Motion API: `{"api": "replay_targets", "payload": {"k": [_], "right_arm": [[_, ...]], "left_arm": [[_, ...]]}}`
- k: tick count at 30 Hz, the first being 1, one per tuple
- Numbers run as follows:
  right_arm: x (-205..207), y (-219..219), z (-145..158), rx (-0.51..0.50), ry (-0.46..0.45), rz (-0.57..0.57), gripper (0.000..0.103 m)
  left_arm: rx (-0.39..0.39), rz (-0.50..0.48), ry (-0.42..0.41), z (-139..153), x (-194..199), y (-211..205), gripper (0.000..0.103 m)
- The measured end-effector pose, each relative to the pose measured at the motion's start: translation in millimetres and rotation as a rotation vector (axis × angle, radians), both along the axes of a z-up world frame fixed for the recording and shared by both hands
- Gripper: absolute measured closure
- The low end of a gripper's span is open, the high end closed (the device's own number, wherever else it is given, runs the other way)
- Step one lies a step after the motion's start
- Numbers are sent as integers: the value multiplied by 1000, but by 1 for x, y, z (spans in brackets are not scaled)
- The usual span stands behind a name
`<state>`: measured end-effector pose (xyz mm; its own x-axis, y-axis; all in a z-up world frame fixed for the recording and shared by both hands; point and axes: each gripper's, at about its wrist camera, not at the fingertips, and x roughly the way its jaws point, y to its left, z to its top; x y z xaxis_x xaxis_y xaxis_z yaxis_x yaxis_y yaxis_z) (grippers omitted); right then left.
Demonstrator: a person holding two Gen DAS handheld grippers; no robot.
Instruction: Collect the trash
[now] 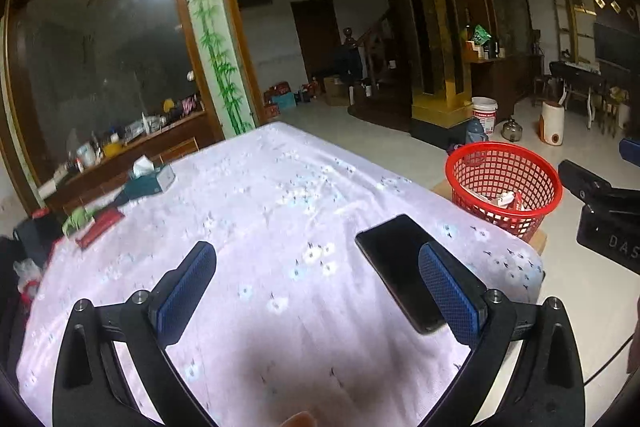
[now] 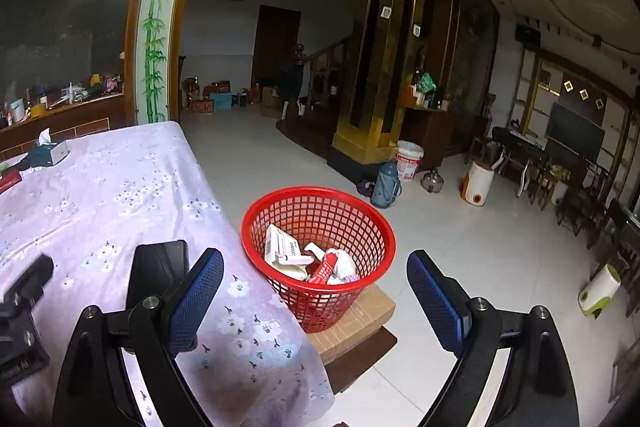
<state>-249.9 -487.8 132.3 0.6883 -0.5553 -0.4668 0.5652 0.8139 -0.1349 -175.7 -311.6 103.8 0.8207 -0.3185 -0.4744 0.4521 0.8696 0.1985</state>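
**Both claws empty, trash in the basket**

I see my left gripper (image 1: 318,291) spread wide above the floral lilac tablecloth (image 1: 256,211) and my right gripper (image 2: 316,291) also wide — nothing between the pads. The crumpled paper-and-wrapper trash (image 2: 308,261) lies inside the red plastic mesh basket (image 2: 360,223), just beside the table's edge.

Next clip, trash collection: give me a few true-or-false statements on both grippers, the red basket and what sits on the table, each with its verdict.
1. The red plastic mesh basket holds discarded items. True.
2. The left gripper is clamped on a wrapper. False: its jaws stand open with nothing between them.
3. The basket stands on the floral lilac tablecloth. False: it sits on a cardboard box beside the table.
4. A black smartphone lies flat near the table edge. True.
5. The right gripper is open and empty. True.
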Motion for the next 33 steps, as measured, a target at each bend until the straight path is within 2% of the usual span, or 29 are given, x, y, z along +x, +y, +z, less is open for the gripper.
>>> {"api": "replay_targets", "payload": {"k": [5,9,12,25,33], "right_arm": [[4,10,0,-8,5,27,8],[9,18,-4,-11,18,47,8],[11,24,-5,-11,20,64,8],[19,33,-8,-14,27,88,8],[20,36,-7,-18,24,89,8]], "left_arm": [[8,48,-6,-6,-1,10,2],[19,55,45,-13,5,18,2],[28,65,53,-18,7,21,2],[-3,43,53,-16,0,28,2],[-54,24,76,-13,2,34,2]]}}
